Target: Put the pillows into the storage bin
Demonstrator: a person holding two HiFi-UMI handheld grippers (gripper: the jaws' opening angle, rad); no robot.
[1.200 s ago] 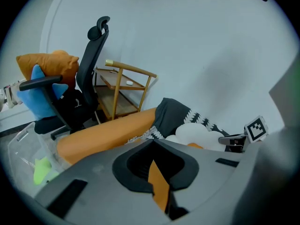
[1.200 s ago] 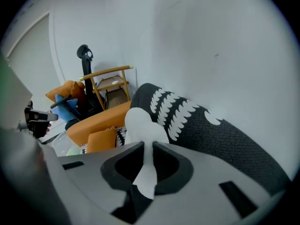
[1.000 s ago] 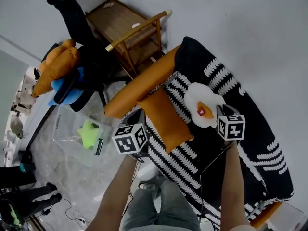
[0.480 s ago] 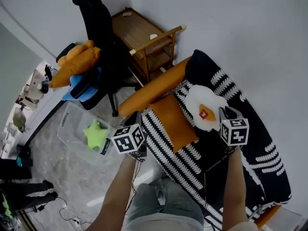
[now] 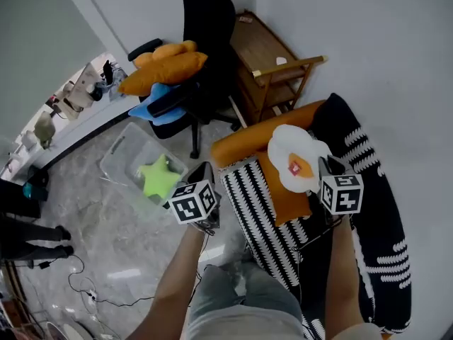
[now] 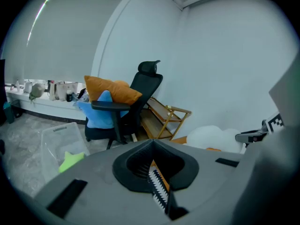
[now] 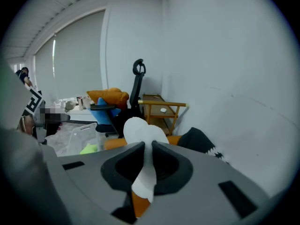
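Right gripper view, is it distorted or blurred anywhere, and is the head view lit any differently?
Right gripper view: strong fisheye, black corners, bowed wall lines; a mosaic patch near its left edge; the right gripper looks soft by the lens, the white egg pillow in its jaws sharper. Head view: dim, even light, no obvious glare, no hard shadows.

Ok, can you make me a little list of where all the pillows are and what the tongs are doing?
egg pillow: pinched in the right gripper tongs
green star pillow: inside the clear bin
orange pillow: lying on the striped sofa
chair pillows: orange and blue, on the black chair
left gripper: tongs shut, holding nothing
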